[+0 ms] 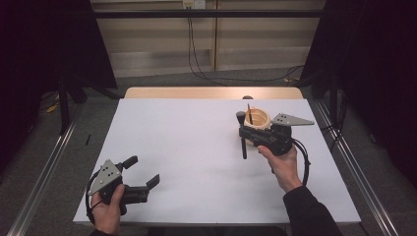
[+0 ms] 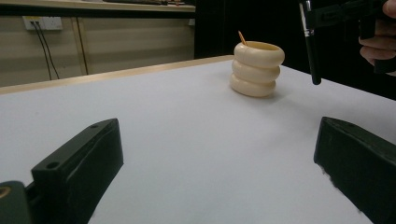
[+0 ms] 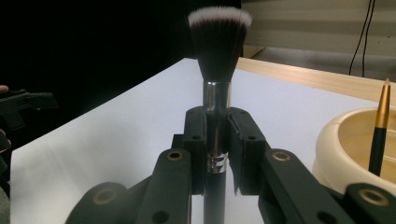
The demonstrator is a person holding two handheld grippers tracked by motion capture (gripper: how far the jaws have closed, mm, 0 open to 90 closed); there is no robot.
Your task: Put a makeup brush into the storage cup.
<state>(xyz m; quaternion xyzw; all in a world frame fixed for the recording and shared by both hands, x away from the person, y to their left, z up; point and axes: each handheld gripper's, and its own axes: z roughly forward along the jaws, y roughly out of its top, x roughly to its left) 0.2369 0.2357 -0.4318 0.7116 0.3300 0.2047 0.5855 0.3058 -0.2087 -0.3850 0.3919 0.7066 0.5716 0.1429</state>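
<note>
A cream ribbed holder [image 1: 257,121] [image 2: 257,68] [image 3: 355,149] stands at the table's back right with a thin dark gold-tipped stick [image 1: 249,114] [image 3: 379,133] in it. My right gripper [image 1: 243,132] [image 3: 217,149] is shut on a black makeup brush [image 1: 242,135] [image 3: 218,60] [image 2: 310,44], held upright with bristles up, just left of the holder and above the table. My left gripper [image 1: 142,174] [image 2: 219,168] rests near the front left corner, open with nothing between its jaws.
The white table top [image 1: 196,152] has a wooden strip [image 1: 211,92] along its far edge. Metal rails [image 1: 49,162] run down both sides. Cables [image 1: 196,59] hang on the back wall.
</note>
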